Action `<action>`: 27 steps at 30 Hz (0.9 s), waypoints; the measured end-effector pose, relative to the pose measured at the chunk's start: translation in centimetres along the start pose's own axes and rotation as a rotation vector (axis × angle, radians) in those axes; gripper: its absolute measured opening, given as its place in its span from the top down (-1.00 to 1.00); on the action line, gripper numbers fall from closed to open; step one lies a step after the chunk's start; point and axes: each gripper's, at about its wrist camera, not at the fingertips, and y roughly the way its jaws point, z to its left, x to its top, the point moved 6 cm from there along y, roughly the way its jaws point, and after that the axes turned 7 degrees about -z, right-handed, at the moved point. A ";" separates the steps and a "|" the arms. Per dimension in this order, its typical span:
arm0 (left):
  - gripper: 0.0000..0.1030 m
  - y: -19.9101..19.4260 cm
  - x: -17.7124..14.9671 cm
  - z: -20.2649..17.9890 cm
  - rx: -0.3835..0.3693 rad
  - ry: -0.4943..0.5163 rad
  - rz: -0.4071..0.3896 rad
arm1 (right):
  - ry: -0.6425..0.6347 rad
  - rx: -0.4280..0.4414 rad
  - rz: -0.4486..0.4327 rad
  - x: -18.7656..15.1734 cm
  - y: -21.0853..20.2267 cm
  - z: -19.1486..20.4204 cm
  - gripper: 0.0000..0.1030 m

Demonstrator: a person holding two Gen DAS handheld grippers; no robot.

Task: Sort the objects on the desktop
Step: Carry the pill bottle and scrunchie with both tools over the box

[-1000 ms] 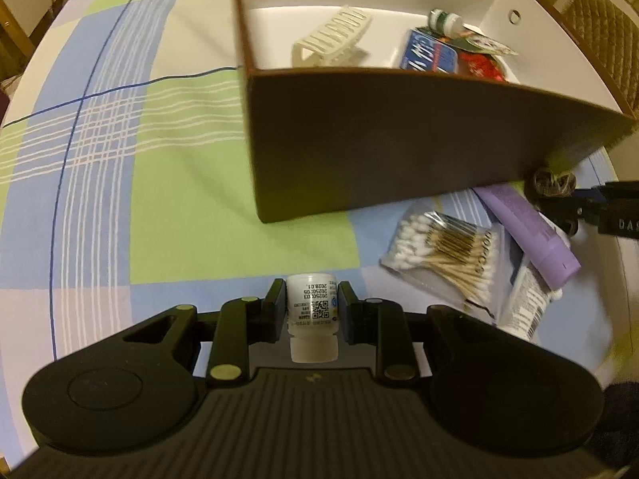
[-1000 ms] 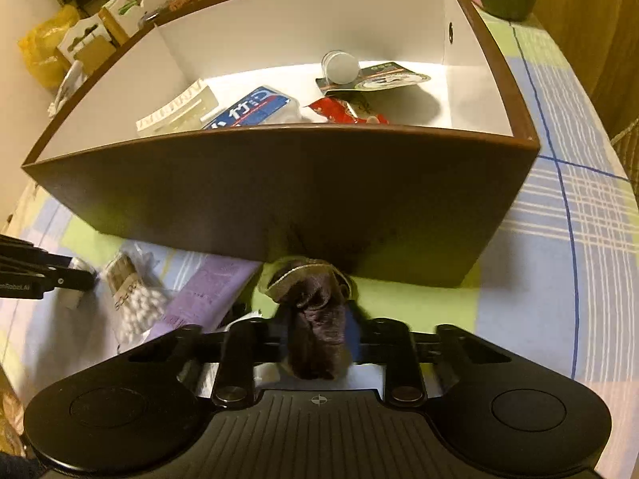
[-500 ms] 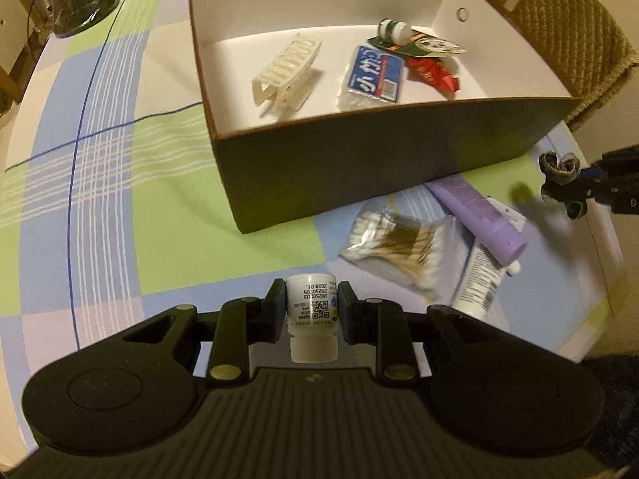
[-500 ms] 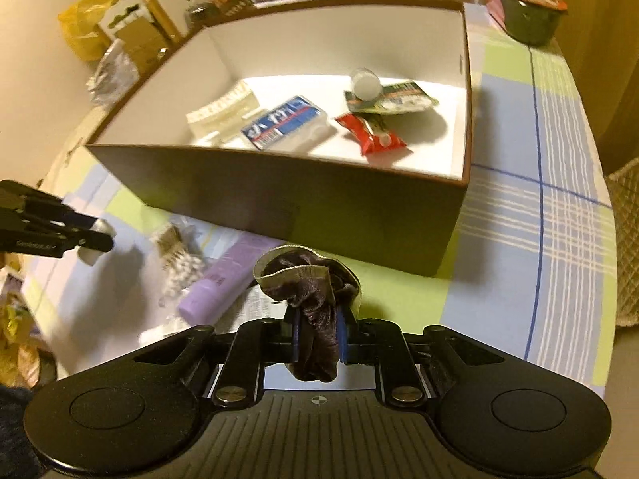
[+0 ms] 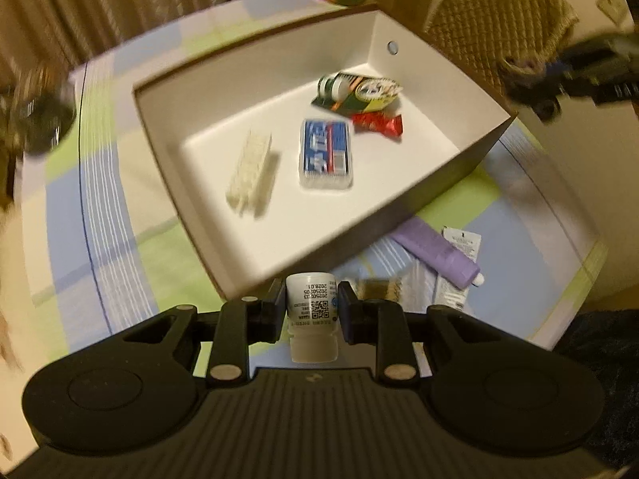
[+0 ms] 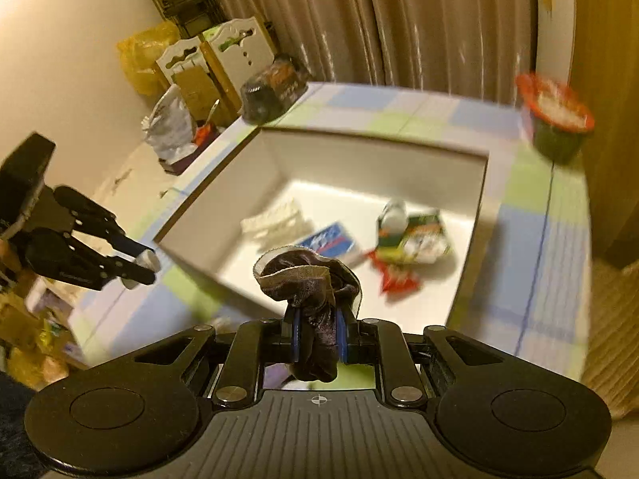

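Brown curtains (image 6: 419, 20) behind checked tablecloth (image 6: 531, 247); warm light.

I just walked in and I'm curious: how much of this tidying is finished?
Partly done. The box already holds a hair clip, a blue packet and snack wrappers. The left gripper holds a small white bottle; the right gripper holds a dark scrunchie. A purple tube remains on the table.

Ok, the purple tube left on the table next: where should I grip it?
Probably across the middle of the purple tube, coming from above. It lies flat by the box, cap end pointing away, so its long sides are open to the fingers.
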 end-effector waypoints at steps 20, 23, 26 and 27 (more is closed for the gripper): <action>0.56 10.1 6.0 0.3 -0.078 0.038 0.128 | -0.074 -0.020 0.152 1.5 9.5 -2.0 0.68; 0.56 11.6 5.9 0.5 -0.073 0.015 0.135 | -0.101 -0.020 0.196 1.0 11.2 -2.1 0.68; 0.56 12.4 5.9 0.6 -0.072 -0.003 0.125 | -0.105 -0.024 0.223 0.6 12.5 -2.4 0.68; 0.56 12.6 5.9 0.7 -0.069 -0.007 0.122 | -0.104 -0.025 0.231 0.5 12.9 -2.5 0.68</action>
